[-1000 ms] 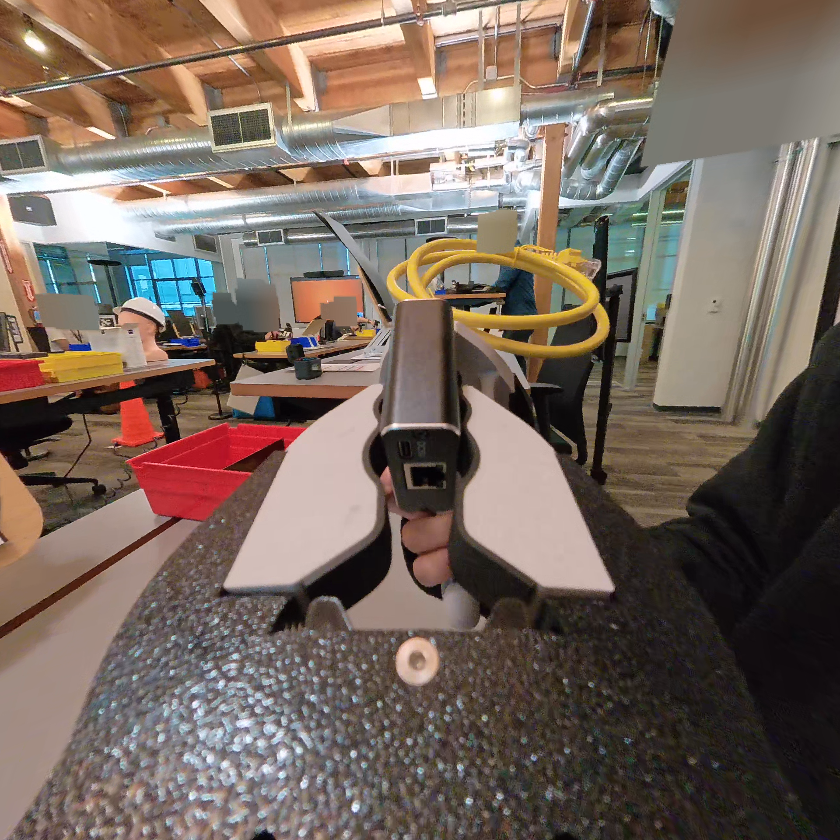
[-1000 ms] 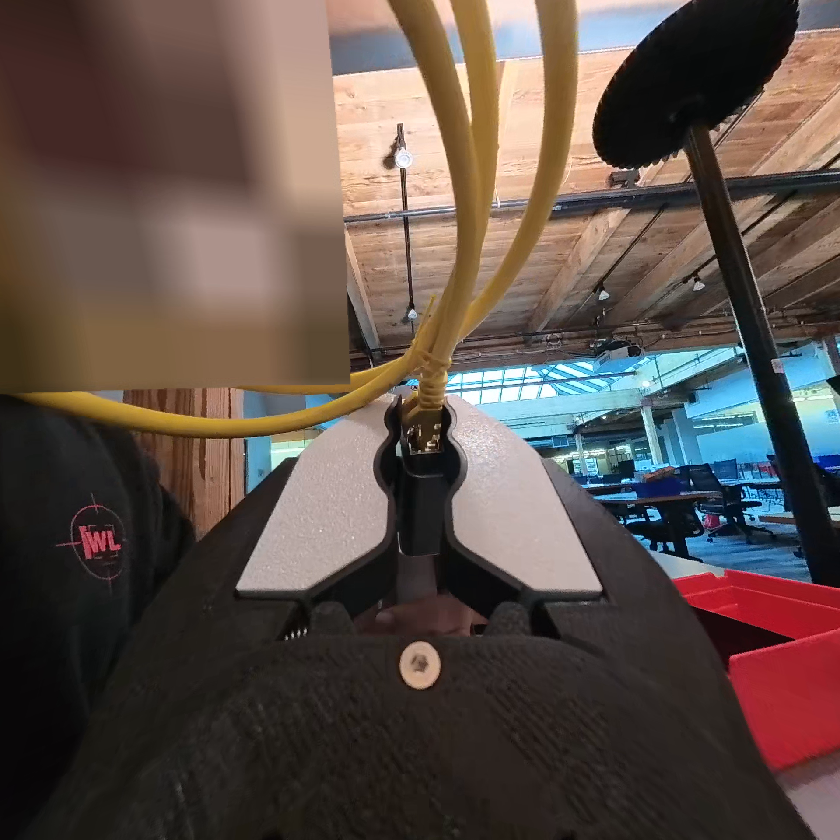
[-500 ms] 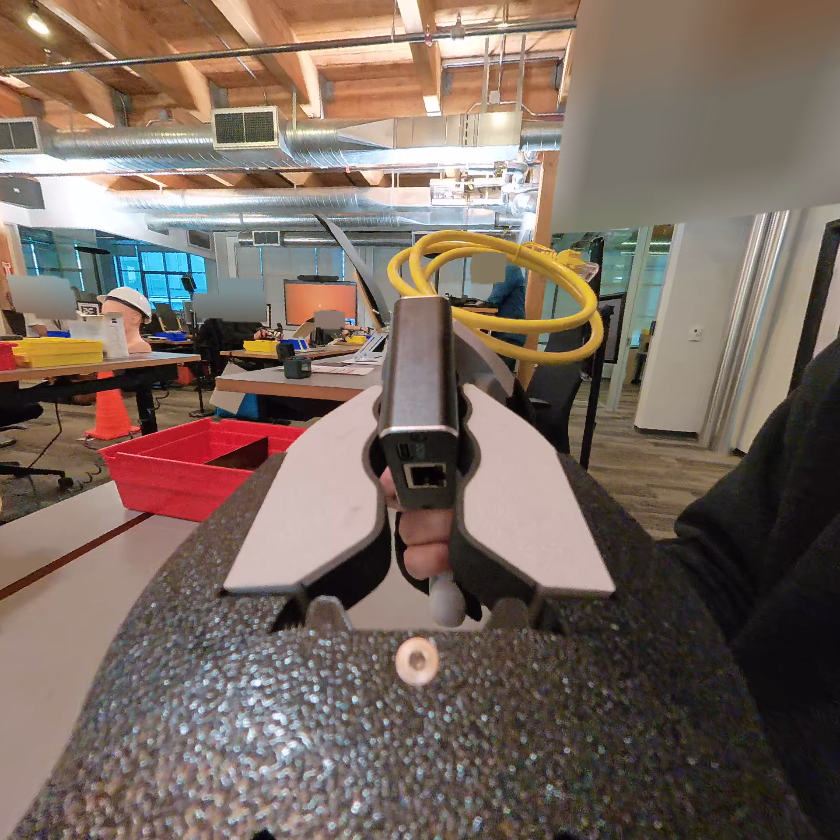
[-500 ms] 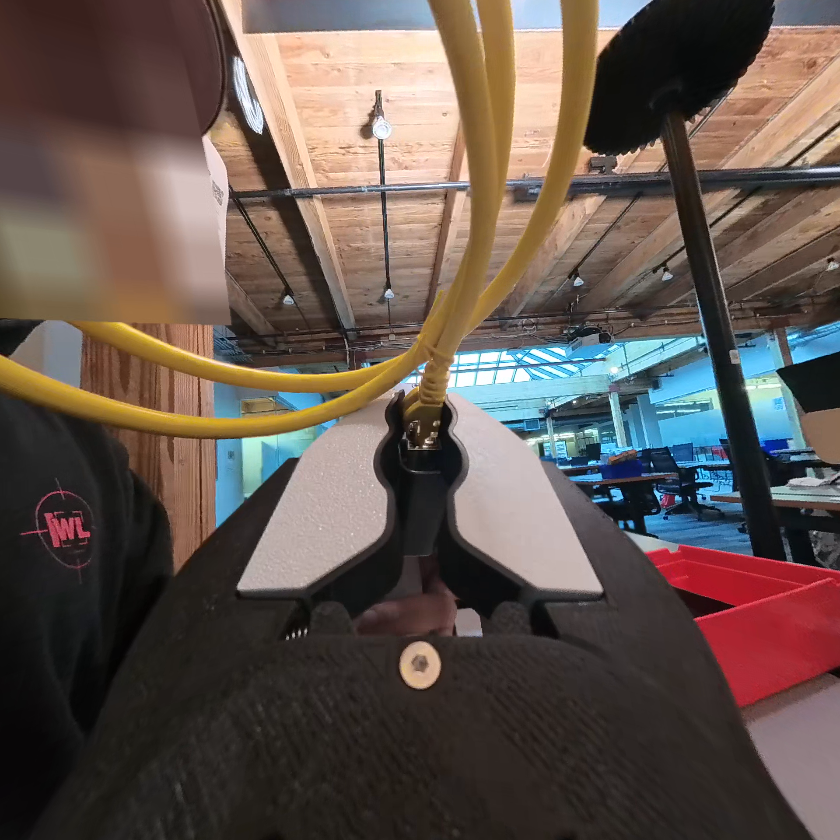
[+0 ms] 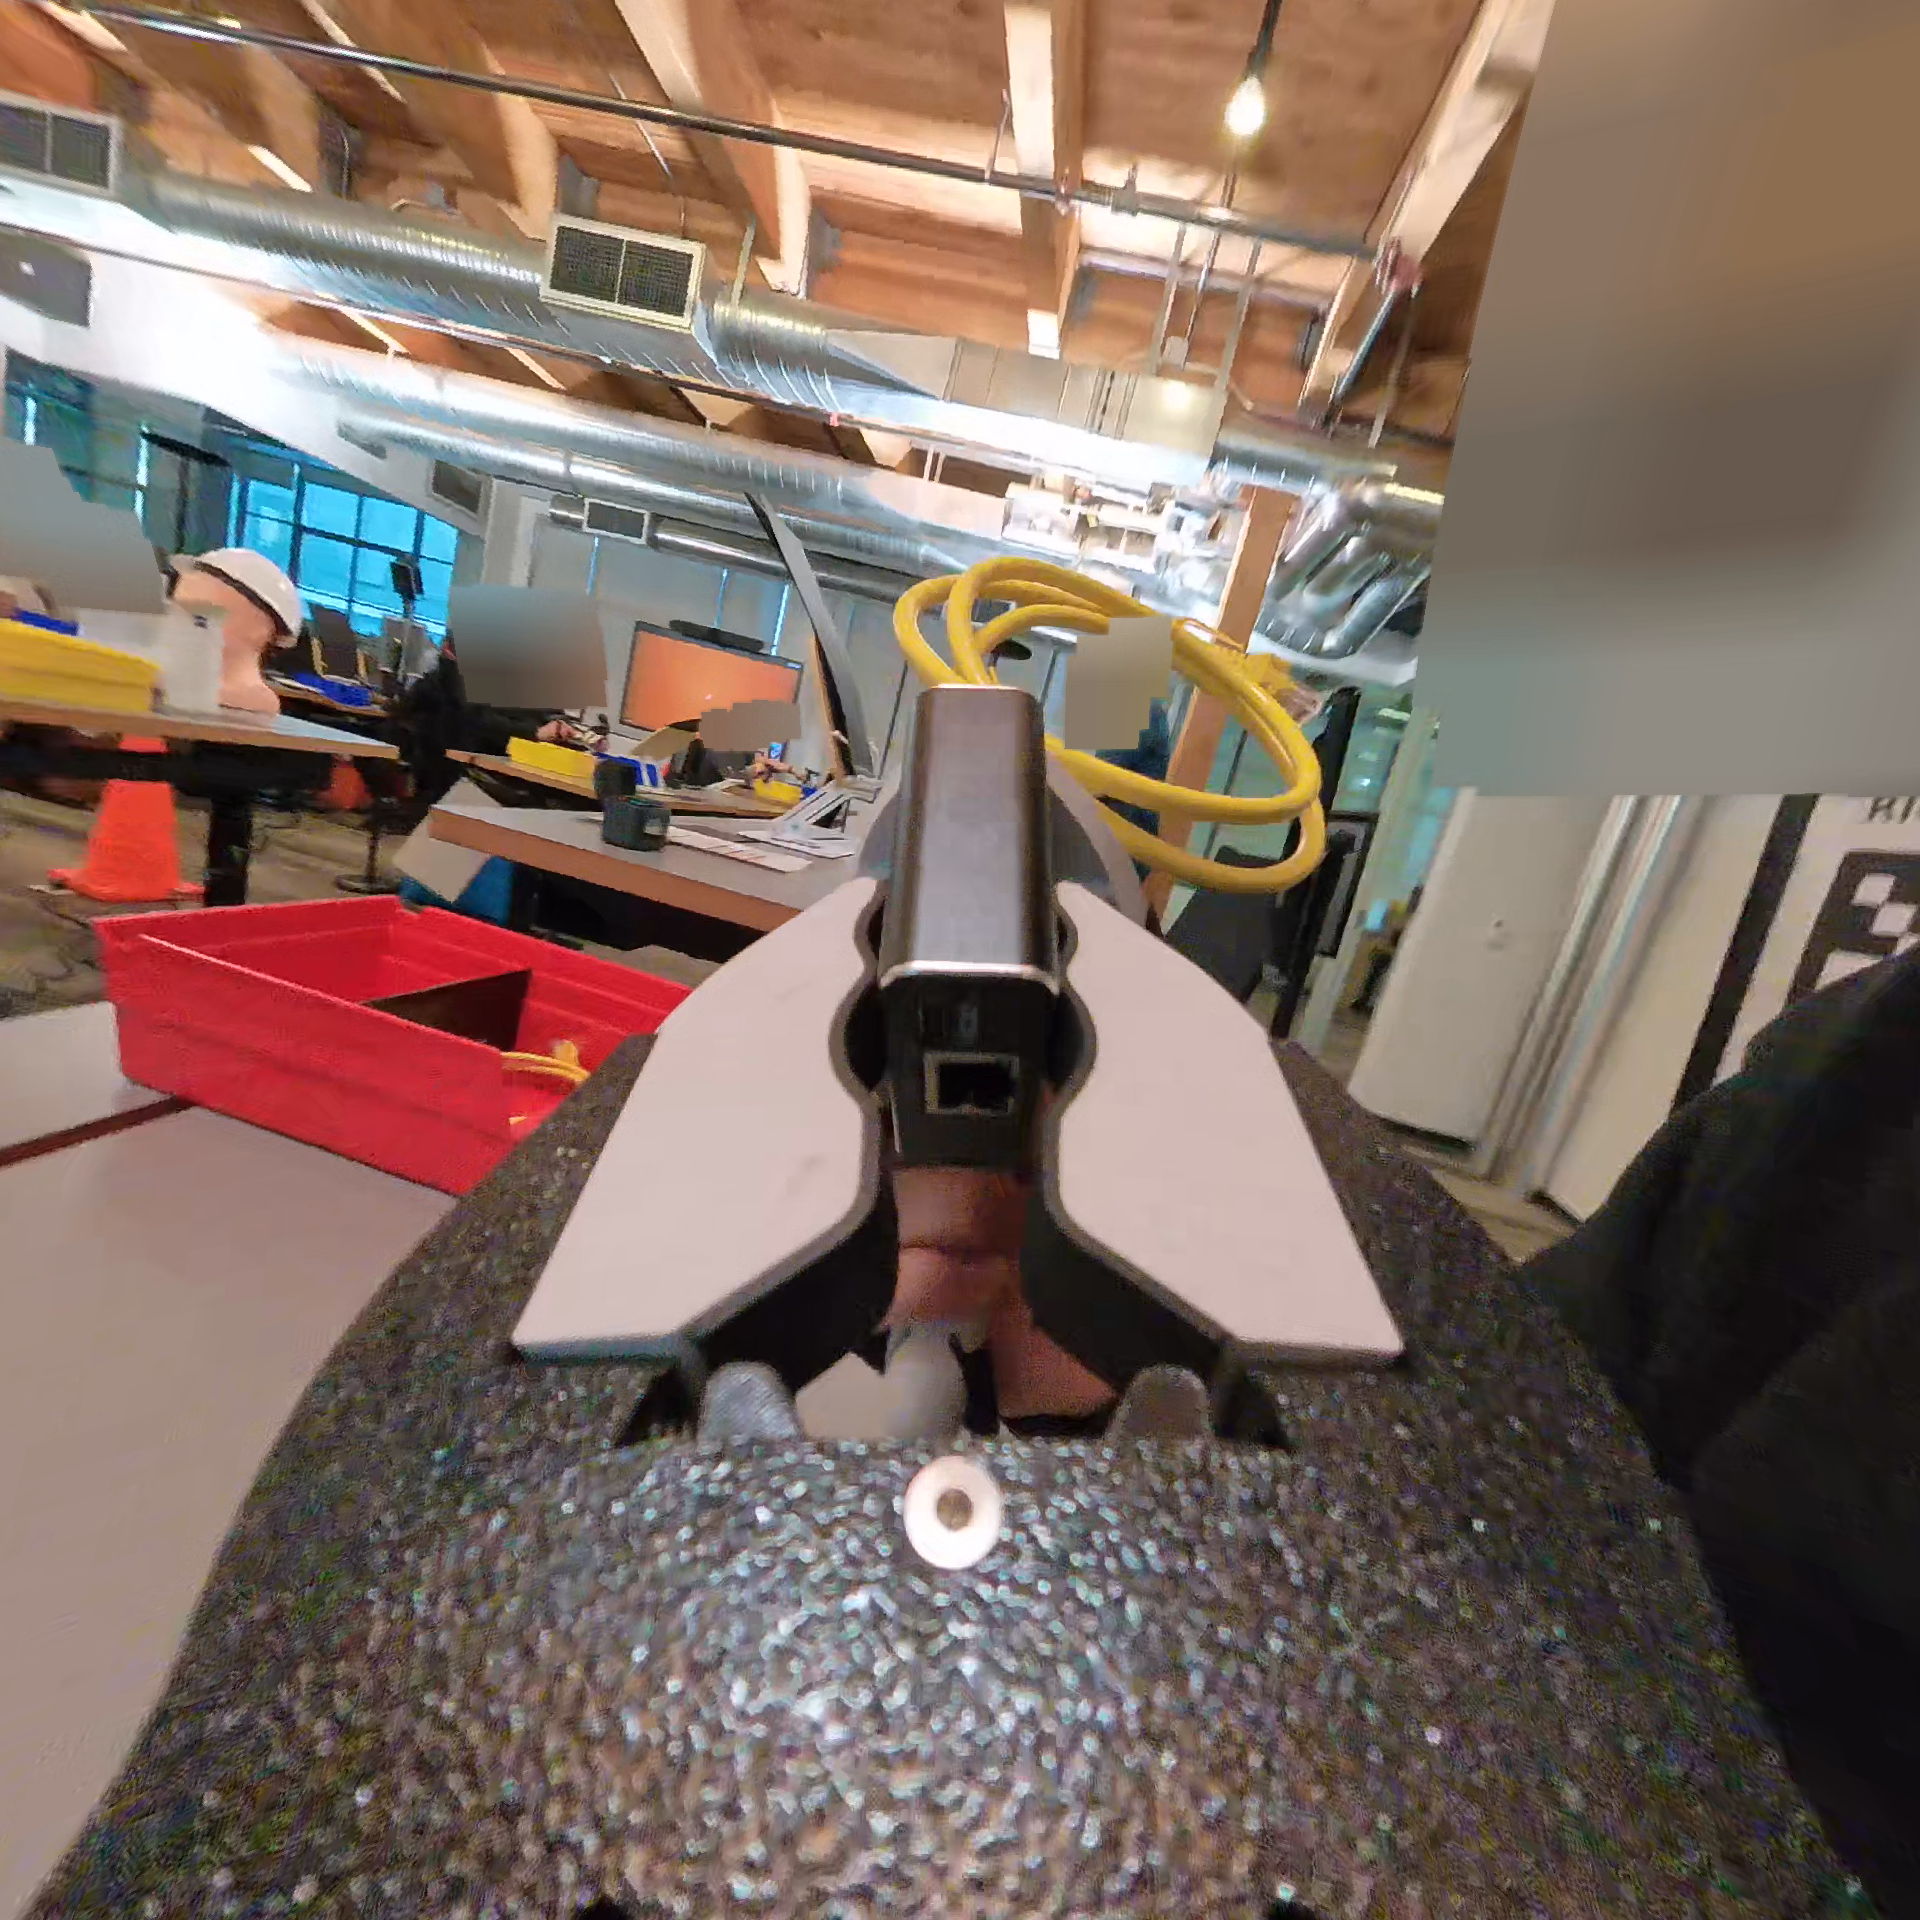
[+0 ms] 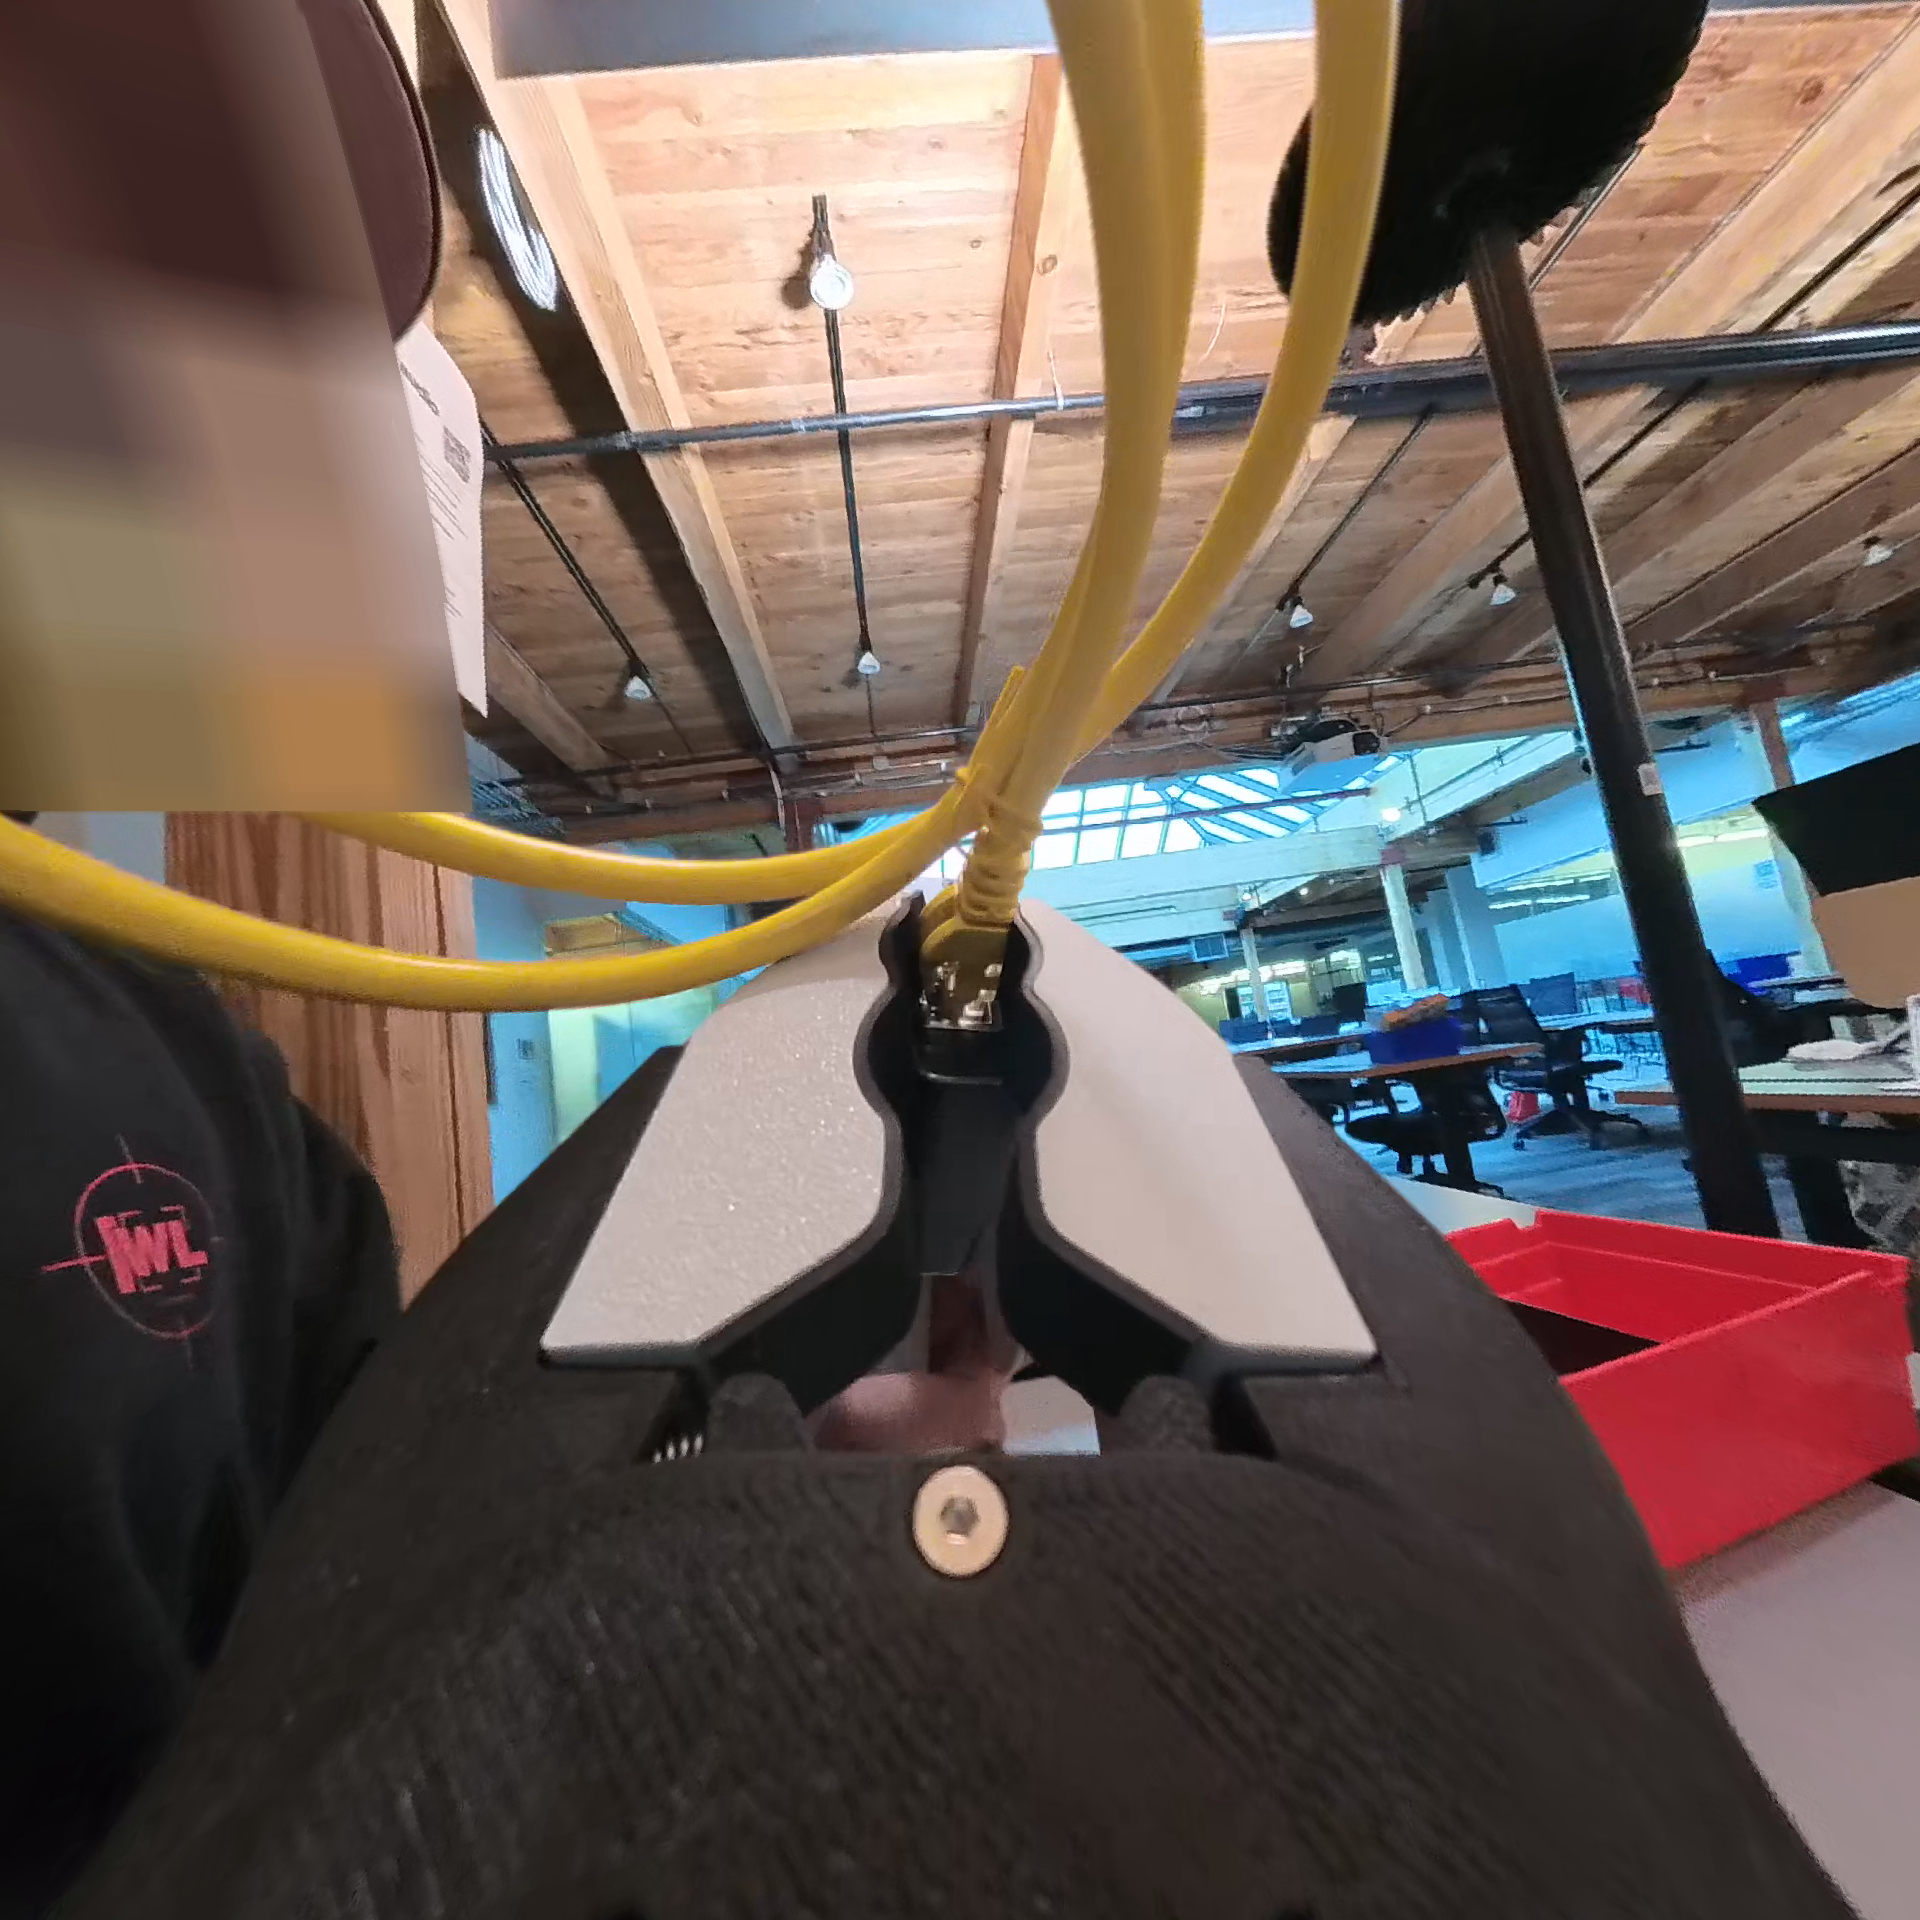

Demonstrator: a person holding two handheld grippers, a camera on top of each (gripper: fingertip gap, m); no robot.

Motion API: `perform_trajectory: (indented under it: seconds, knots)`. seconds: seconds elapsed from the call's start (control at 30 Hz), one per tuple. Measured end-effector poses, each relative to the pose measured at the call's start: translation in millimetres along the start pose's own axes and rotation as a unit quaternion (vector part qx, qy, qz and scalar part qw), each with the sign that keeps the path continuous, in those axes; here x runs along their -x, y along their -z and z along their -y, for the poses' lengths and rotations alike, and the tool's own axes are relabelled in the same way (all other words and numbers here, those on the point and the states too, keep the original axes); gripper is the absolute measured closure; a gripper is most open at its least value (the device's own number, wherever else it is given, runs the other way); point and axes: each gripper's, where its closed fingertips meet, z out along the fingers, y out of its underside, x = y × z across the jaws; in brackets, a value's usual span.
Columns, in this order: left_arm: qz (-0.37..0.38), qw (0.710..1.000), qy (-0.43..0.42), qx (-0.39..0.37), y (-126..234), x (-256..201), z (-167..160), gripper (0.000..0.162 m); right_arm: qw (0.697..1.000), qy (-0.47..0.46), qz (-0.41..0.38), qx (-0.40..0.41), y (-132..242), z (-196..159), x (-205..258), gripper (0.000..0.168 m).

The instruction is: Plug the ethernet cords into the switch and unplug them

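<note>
Your left gripper (image 5: 961,997) is clamped on the dark switch (image 5: 971,883) — one port faces you. Your right gripper (image 6: 961,1023) pinches the yellow cord (image 6: 644,961) by its plug (image 6: 961,992) — loops overhead, red bin (image 6: 1714,1340) beside.

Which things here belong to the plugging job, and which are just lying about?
Job: switch clamped in left gripper; yellow cord, its plug clamped in right gripper.
Lying about: red bin, orange cone, yellow bins, white hard hat.
</note>
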Motion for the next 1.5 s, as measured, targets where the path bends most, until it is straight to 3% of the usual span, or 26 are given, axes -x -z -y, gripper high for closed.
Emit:
perform_trajectory:
  seconds: [0.07,0.17,0.2,0.3,0.37,0.5,0.57,0.67,0.73,0.8,0.83,0.97,1.0,1.13,1.3,1.5]
  knots:
    - [-0.011,0.999,0.037,-0.013,0.3,2.0,0.2,0.137,1.000,0.018,-0.012,0.018,-1.2,-1.4,-2.6,0.154]
    - [0.021,0.997,-0.070,0.019,-0.7,3.0,-2.6,0.136,1.000,-0.006,0.006,0.011,1.0,-0.3,-1.4,0.153]
    - [0.018,0.997,-0.067,0.020,-1.5,1.8,-2.0,0.136,1.000,-0.010,0.011,0.004,1.4,1.3,-0.6,0.153]
    - [-0.015,0.997,0.068,-0.017,1.0,4.7,0.1,0.137,1.000,0.003,-0.003,0.023,-1.8,-2.5,-5.3,0.154]
    - [-0.020,0.995,0.095,-0.029,2.7,4.9,-0.9,0.137,0.999,0.015,-0.014,0.032,-2.2,-4.9,-6.3,0.154]
    - [0.036,0.997,-0.066,0.018,3.1,6.2,-4.8,0.136,1.000,-0.015,0.003,0.016,0.4,-4.7,-6.2,0.154]
    - [0.022,0.999,-0.037,0.013,3.4,6.2,-3.6,0.136,1.000,-0.006,-0.001,0.026,-1.2,-4.7,-6.3,0.154]
    - [-0.011,0.997,0.074,-0.006,4.5,7.4,-2.2,0.137,0.999,0.004,-0.011,0.044,-3.0,-6.6,-8.4,0.154]
    - [0.004,1.000,0.021,0.008,4.8,10.1,-6.0,0.136,0.999,-0.003,-0.010,0.046,-1.2,-8.1,-9.5,0.154]
    - [0.045,0.990,-0.119,0.054,3.5,9.2,-8.6,0.135,0.999,-0.029,0.005,0.027,2.9,-5.5,-8.3,0.153]
    - [0.042,0.989,-0.125,0.060,2.5,6.9,-7.5,0.135,0.999,-0.033,0.012,0.019,3.0,-2.8,-5.5,0.153]
    - [-0.014,0.997,0.067,0.021,4.1,8.4,-5.7,0.137,0.999,-0.003,-0.008,0.049,-0.7,-5.7,-9.0,0.154]
    - [-0.021,0.996,0.082,0.016,4.5,8.5,-6.4,0.137,0.999,-0.003,-0.008,0.053,-0.6,-6.6,-8.8,0.154]
    - [0.018,0.998,-0.034,0.053,3.4,11.5,-8.8,0.136,0.998,-0.056,0.022,0.029,3.6,-5.9,-7.9,0.153]
    - [0.022,0.996,-0.068,0.047,0.2,0.3,3.6,0.137,0.996,-0.055,0.065,0.001,-2.0,4.8,3.8,0.153]
    - [0.030,0.996,-0.079,0.030,5.5,-1.1,14.1,0.137,0.998,-0.036,0.045,-0.016,0.3,2.6,3.8,0.153]
